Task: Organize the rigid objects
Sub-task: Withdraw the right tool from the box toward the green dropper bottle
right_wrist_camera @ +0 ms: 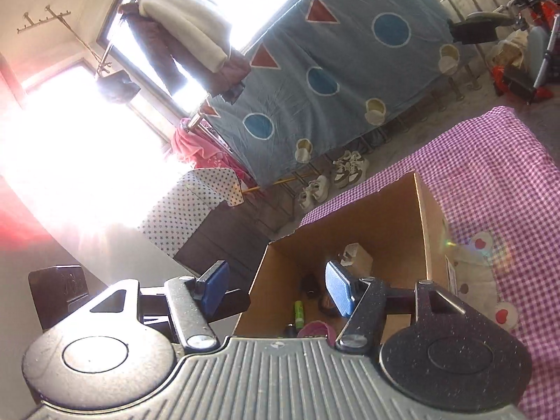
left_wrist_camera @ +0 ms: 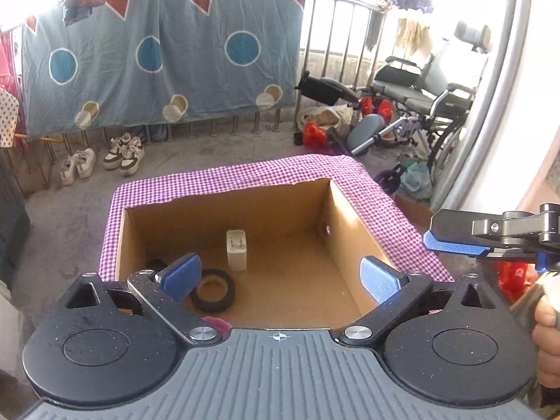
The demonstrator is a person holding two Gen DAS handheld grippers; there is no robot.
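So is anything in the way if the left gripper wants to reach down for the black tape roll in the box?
Nothing visible blocks it. The left gripper hangs open above the cardboard box, which has no lid. The black tape roll lies flat on the box floor, apart from the white charger standing behind it.

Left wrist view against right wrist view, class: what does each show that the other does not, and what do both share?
Only the left wrist view shows the black tape roll on the box floor, the right gripper from the side, and a wheelchair. Only the right wrist view shows a green tube in the box and a white garment hanging by the window. Both share the cardboard box, the white charger inside it, and the checked cloth.
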